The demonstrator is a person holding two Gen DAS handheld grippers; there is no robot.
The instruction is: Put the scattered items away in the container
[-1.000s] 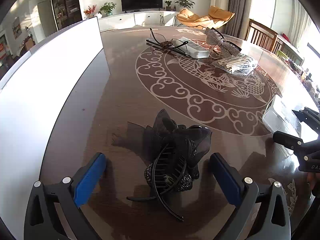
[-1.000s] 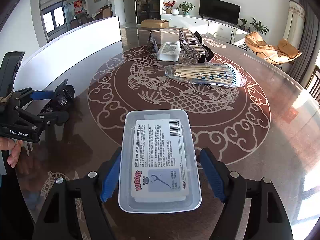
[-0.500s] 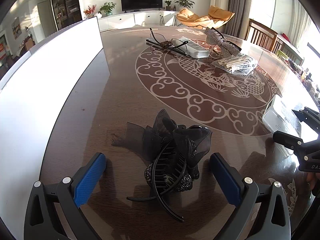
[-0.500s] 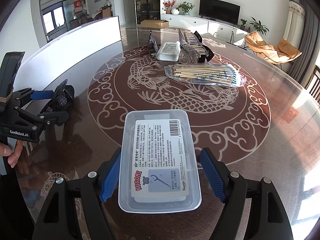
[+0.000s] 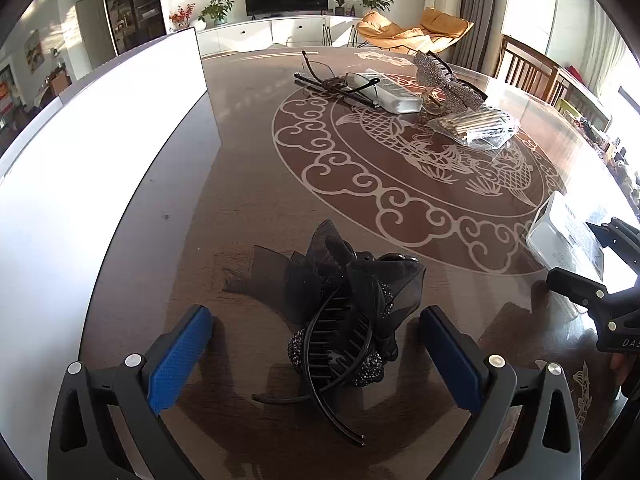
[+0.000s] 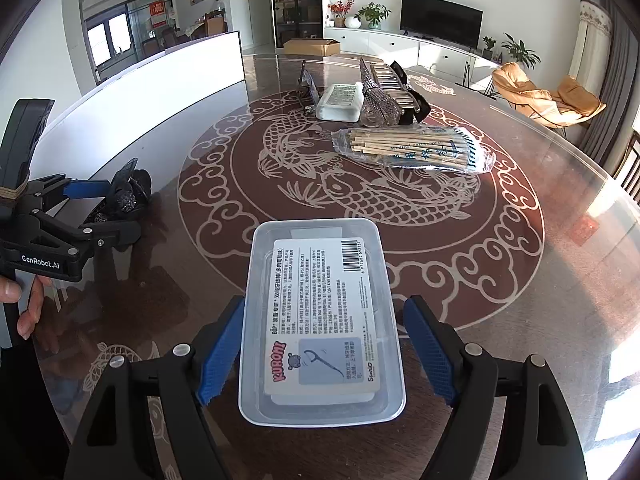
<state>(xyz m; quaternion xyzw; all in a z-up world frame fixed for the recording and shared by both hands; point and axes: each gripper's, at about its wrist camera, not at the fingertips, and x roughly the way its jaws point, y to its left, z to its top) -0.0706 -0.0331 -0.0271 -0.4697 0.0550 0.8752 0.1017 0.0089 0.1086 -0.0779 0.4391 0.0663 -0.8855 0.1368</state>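
A black hair clip with a gauze bow [image 5: 344, 312] lies on the dark round table between the blue pads of my left gripper [image 5: 316, 344], which is open and apart from it. In the right wrist view the same clip [image 6: 128, 196] shows between the left gripper's [image 6: 116, 212] fingers. A clear plastic box with a floss-pick label [image 6: 320, 320] lies flat on the table. My right gripper [image 6: 324, 354] stands open, with its pads close beside the box's near end. The box [image 5: 560, 236] and the right gripper [image 5: 600, 280] appear at the right edge of the left wrist view.
Across the table lie glasses [image 5: 340, 80], a flat white case [image 5: 394, 94], a rhinestone bow clip [image 5: 448, 80] and a bag of wooden sticks [image 6: 412, 148]. A tall white panel [image 5: 100, 152] runs along the table's left side. A hand [image 6: 28, 304] holds the left gripper.
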